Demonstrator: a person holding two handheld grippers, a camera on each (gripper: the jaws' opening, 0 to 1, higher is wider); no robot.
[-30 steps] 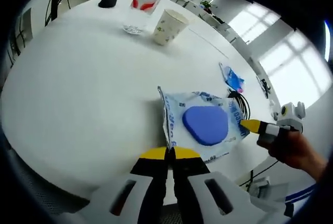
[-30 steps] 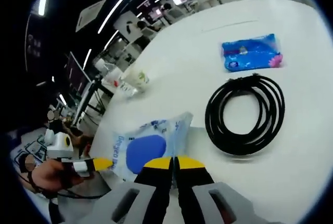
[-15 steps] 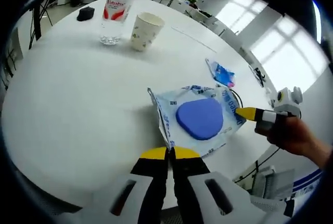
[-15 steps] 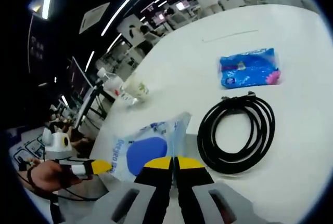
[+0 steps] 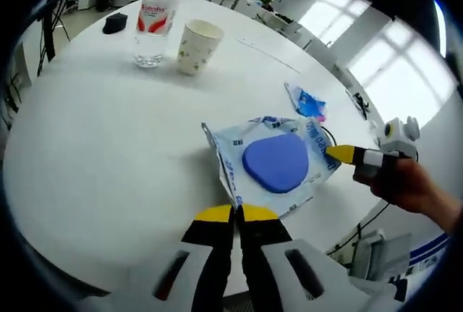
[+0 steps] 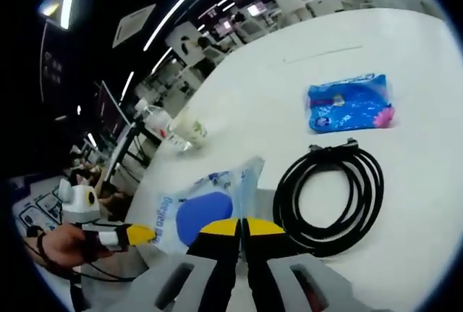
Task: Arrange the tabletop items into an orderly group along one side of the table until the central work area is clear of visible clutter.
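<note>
Both grippers are carrying the wipes pack across the round white table (image 5: 108, 153).

The blue-lidded white plastic wipes pack (image 5: 275, 163) is drifting off the black coiled cable (image 6: 329, 192); left gripper (image 5: 233, 214) and right gripper (image 6: 241, 226) are each pinching an edge, jaws pressed together.

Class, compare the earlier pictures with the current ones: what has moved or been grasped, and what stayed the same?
The wipes pack seems to have shifted toward the coiled black cable; in the right gripper view the gap between them has closed, though both cameras moved too. The left gripper and right gripper remain shut on opposite edges of the pack. The blue packet, paper cup and bottle look unmoved on the table.
</note>
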